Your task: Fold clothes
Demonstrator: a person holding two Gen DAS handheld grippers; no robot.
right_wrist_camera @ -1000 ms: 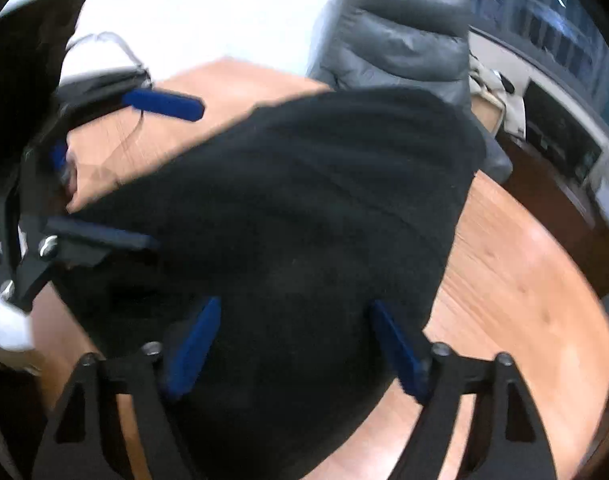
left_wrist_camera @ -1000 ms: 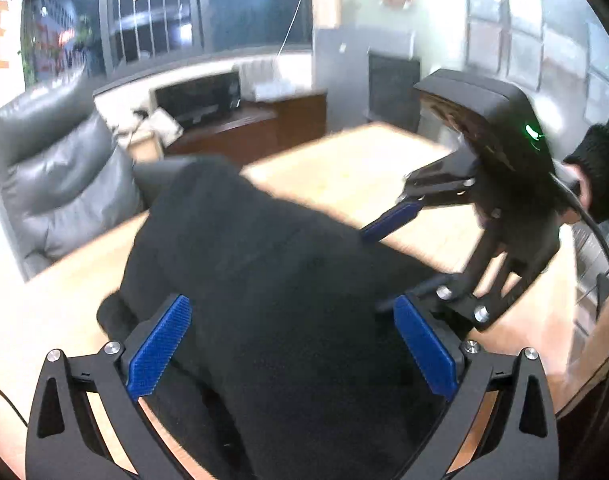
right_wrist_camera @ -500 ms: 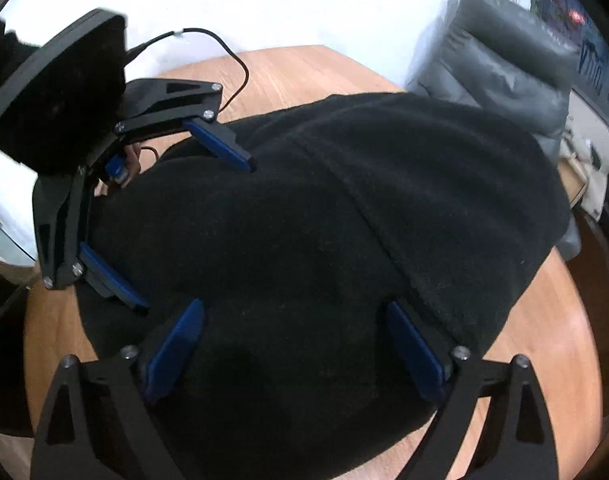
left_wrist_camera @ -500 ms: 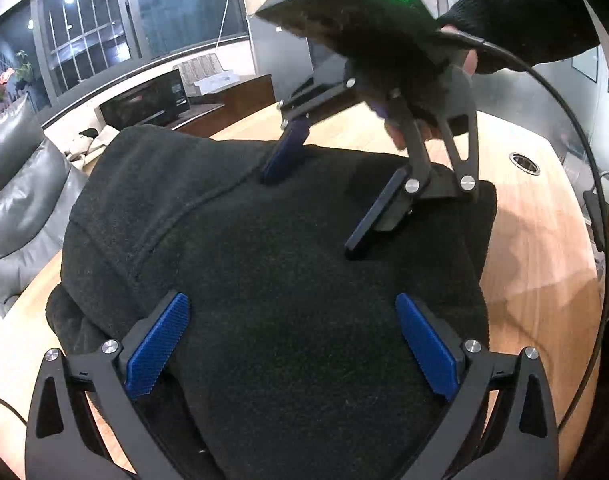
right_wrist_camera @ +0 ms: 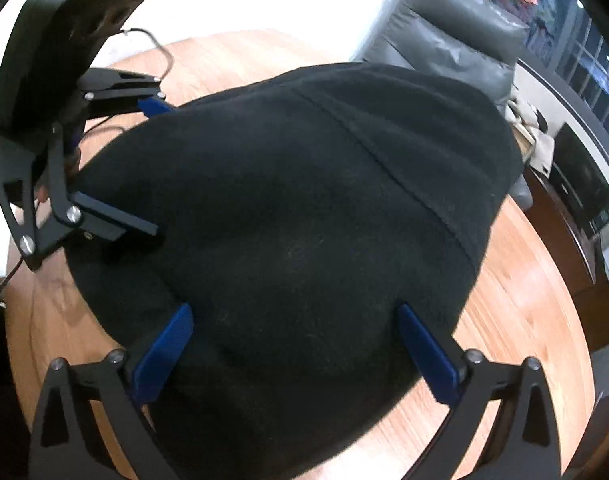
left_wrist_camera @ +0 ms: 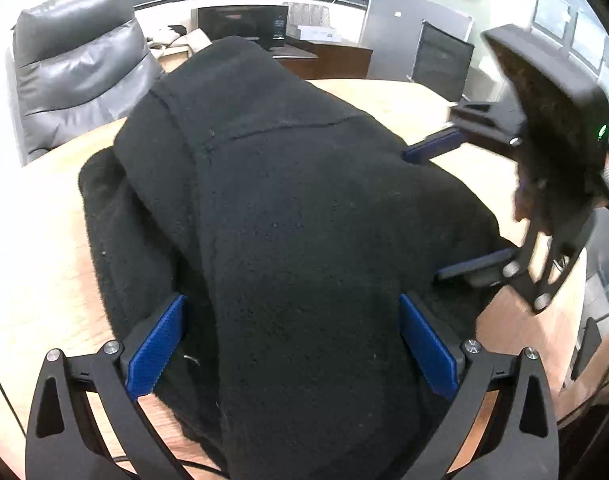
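Note:
A black fleece garment (left_wrist_camera: 304, 220) lies bunched in a thick fold on the round wooden table (left_wrist_camera: 36, 248). My left gripper (left_wrist_camera: 292, 344) is open, its blue pads straddling the near end of the garment without pinching it. In the right wrist view the left gripper (right_wrist_camera: 144, 168) stands at the garment's left edge. My right gripper (right_wrist_camera: 296, 356) is low over the other end of the garment (right_wrist_camera: 304, 200). Its jaws are opening, the fabric lies between the pads, and they do not press on it. In the left wrist view the right gripper (left_wrist_camera: 452, 208) sits at the garment's right side.
A grey leather armchair (left_wrist_camera: 76, 72) stands behind the table. A dark cabinet with a black appliance (left_wrist_camera: 240, 24) and an office chair (left_wrist_camera: 440, 60) are further back. A thin cable (right_wrist_camera: 156, 44) runs across the table by the left gripper. The table's edge (right_wrist_camera: 576, 320) curves close on the right.
Both grippers have come down onto the garment and rolled. The right gripper's jaws have spread wider. The garment has settled onto the table.

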